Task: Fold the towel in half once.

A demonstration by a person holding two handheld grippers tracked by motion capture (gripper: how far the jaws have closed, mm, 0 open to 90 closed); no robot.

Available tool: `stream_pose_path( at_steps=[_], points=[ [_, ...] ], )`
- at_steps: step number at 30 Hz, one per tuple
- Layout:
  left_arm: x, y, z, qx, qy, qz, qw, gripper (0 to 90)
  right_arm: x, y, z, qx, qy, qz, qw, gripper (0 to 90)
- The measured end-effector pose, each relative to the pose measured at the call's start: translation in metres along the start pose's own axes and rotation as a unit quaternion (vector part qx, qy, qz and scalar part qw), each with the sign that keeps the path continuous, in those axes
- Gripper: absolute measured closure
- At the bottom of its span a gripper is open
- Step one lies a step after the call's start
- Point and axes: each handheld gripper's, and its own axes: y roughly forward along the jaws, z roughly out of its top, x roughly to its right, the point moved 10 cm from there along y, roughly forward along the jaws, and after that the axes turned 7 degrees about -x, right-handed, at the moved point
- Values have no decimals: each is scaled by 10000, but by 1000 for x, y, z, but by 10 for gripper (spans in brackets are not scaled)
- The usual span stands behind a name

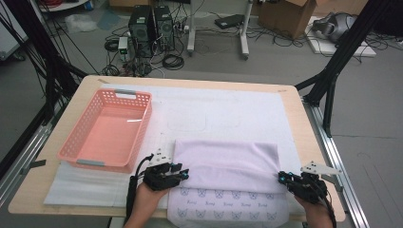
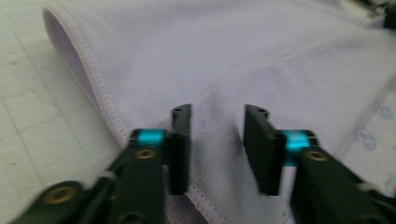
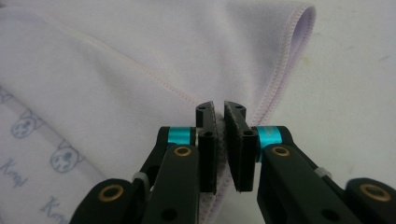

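Now folding lilac towel [image 1: 223, 164] on desk [image 1: 294, 102] | soft, limp, light | left gripper [image 2: 217, 140] jaws apart over hem | right gripper [image 3: 219, 140] jaws pinching edge | best gripped at corners

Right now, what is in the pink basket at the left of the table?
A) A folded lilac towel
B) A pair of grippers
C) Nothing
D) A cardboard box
C: in the high view the pink basket shows only its bare bottom, while the lilac towel lies folded on the table beside it, with both grippers at its side edges.
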Motion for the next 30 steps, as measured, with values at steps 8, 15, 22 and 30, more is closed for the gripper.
stream_pose_path(
  at_steps=[8, 15, 22, 30],
  points=[
    [10, -25, 6, 450, 24, -229, 9987, 864, -4, -18, -2, 258, 80, 312, 9991, 848],
    [25, -48, -9, 527, 74, -458, 9975, 862, -15, -32, -9, 292, 1, 459, 9985, 849],
    [40, -61, -31, 332, 242, -607, 9973, 865, -27, -47, -30, 203, -125, 601, 9979, 855],
    [52, -70, -44, 324, 308, -782, 9959, 767, -43, -57, -56, -66, -222, 751, 9969, 830]
  ],
)
